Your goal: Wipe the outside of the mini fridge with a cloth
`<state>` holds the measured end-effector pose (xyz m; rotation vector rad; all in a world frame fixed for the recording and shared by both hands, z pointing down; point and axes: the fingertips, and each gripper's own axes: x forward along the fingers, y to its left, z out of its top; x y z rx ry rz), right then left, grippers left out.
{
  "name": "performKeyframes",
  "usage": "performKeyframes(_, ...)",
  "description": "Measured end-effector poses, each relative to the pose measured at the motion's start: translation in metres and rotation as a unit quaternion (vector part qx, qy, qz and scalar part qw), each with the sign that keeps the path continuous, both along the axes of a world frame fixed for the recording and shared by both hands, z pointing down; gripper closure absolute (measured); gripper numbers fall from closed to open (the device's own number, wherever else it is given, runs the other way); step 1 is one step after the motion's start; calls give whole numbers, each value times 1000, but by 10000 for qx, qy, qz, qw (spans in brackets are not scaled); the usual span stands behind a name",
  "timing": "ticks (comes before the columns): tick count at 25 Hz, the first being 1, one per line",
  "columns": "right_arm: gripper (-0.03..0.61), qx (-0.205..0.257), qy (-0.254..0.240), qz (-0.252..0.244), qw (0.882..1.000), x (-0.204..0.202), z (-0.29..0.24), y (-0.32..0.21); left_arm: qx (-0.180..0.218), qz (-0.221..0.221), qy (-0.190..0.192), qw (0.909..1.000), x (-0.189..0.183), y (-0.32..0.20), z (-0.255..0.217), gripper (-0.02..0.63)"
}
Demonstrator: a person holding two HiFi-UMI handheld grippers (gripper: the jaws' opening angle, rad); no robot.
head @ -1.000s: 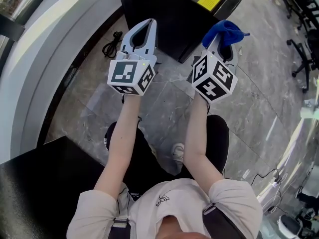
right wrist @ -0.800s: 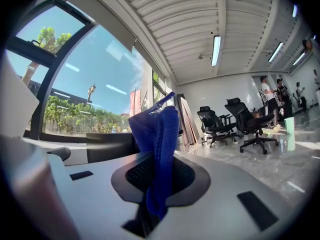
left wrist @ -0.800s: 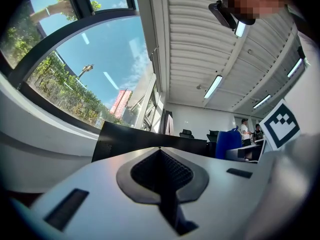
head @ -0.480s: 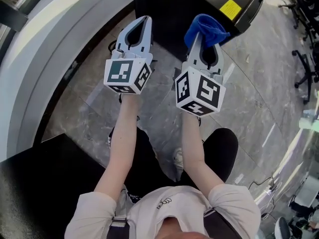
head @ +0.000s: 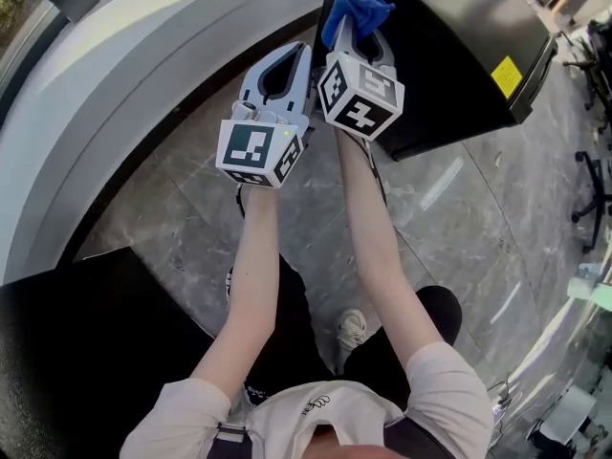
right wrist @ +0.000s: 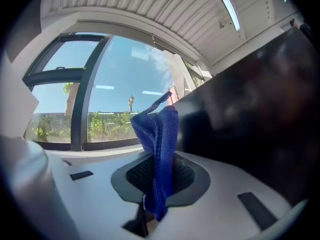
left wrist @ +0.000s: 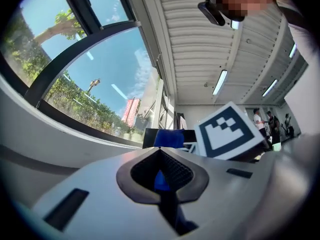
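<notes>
Your right gripper (head: 358,41) pinches the blue cloth (head: 352,10), whose bunched end sits at the near corner of the black mini fridge (head: 449,51) standing on the floor ahead of you; whether it touches the panel can't be told. Press the bunch flat and pull long, overlapping strokes, sparing the yellow label (head: 507,76). Your left gripper (head: 285,63) is pressed together on nothing, just beside the right. Around you are a grey stone floor (head: 449,208), a curved white wall (head: 134,75) and tall windows (right wrist: 65,109)
</notes>
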<state>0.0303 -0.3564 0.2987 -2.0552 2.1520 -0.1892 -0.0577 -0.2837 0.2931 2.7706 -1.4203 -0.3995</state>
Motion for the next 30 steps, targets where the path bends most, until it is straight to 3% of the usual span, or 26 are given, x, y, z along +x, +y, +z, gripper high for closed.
performKeyframes(2, 517, 35, 130, -113, 9998, -15, 6, -20, -63, -150, -148, 9998, -13, -4, 9, 609)
performKeyframes(4, 517, 24, 175, -228, 9996, -22, 19, -35, -143, -260, -34, 9996, -26, -7, 13, 609)
performKeyframes(7, 517, -201, 95, -70, 9997, -15, 45, -51, -198, -409, 264, 9986, -44, -10, 12, 609)
performKeyframes(10, 517, -264, 432, 109, 9987, -17, 50, -63, -209, -490, 282, 9982, -50, -11, 12, 609)
performKeyframes(14, 517, -234, 599, 212, 9977, -27, 43, -74, -267, -455, 412, 9978, -43, -11, 13, 609)
performKeyframes(18, 517, -288, 588, 327, 9973, -21, 45, -75, -252, -393, 250, 9986, -34, -10, 14, 609)
performKeyframes(22, 517, -315, 667, 465, 9962, -14, 47, -68, -301, -403, 512, 9974, -37, -10, 12, 609)
performKeyframes(30, 517, -385, 556, 823, 9943, 11, 47, -36, -262, -283, 489, 9981, -19, -7, 7, 609)
